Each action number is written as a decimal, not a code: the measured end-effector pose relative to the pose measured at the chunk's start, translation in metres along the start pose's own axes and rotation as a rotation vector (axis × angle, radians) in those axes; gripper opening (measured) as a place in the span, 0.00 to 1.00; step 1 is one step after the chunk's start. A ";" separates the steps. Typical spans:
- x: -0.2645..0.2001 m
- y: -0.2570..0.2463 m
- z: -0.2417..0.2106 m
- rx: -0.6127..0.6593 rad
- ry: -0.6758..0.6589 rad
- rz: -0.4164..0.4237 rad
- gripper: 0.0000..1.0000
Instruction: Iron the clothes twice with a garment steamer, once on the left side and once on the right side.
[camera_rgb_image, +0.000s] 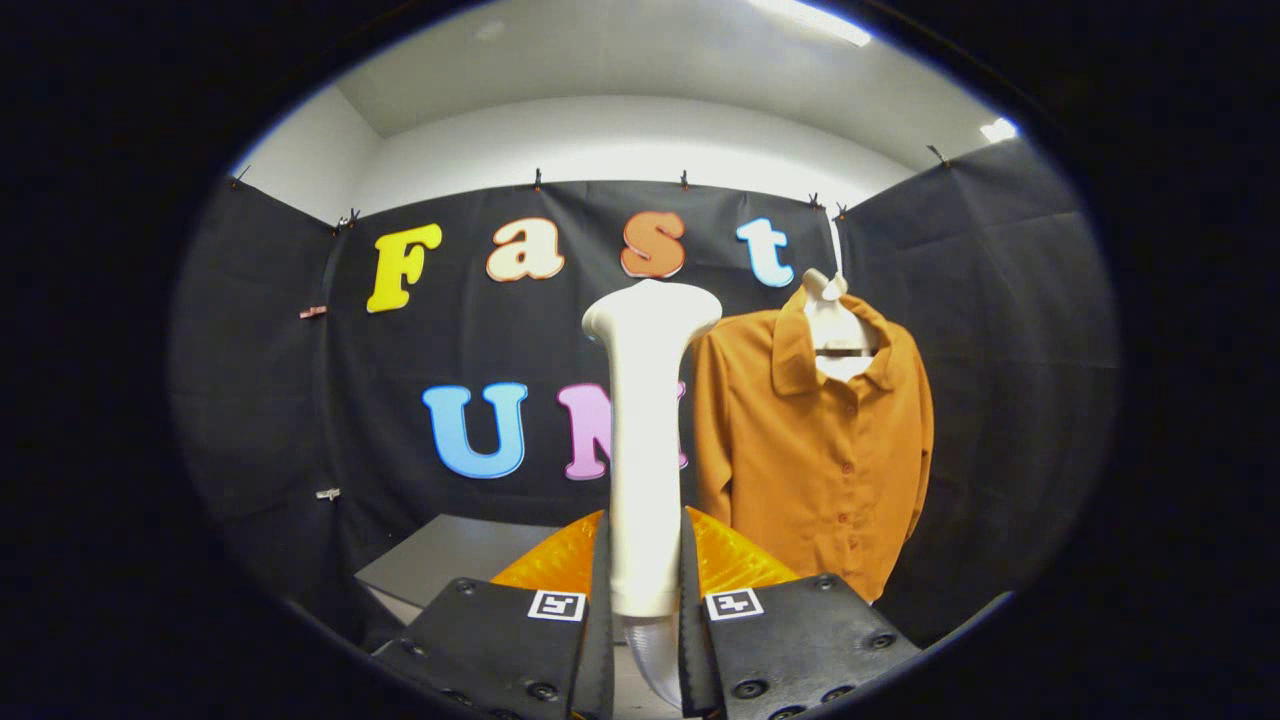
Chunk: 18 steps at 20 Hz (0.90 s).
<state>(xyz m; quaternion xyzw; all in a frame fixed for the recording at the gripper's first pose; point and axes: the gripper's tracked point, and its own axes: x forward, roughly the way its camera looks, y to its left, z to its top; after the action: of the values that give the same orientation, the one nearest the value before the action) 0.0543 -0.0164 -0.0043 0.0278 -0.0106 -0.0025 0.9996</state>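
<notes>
I have the claw (645, 570) pinching the steamer (645, 440): both black fingers (600, 600) press on the sides of its white handle, one on each flank, and it stands upright between them. Its wide head tops out above the fingers, level with the collar of the shirt (815, 450). Below the grip the handle turns to a clear, ribbed section that runs down between the fingers. An orange faceted part (735, 565) shows behind the fingers on both sides of the handle. Each finger block carries a small square black-and-white marker (557, 604); I can read no brand or writing on the steamer or shirt. The shirt, orange, buttoned, hangs on a white hanger (835, 320) against the wall, beyond the fingers and just right of the steamer. A grey desk (440, 560) sits low, left of the fingers.
</notes>
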 end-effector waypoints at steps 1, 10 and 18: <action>-0.002 -0.010 0.004 0.002 -0.016 -0.006 0.29; 0.013 -0.098 0.000 -0.002 -0.066 -0.072 0.29; 0.052 -0.144 -0.031 0.001 -0.019 -0.097 0.29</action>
<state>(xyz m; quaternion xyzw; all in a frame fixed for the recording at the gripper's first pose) 0.1060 -0.1587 -0.0423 0.0287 -0.0189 -0.0514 0.9981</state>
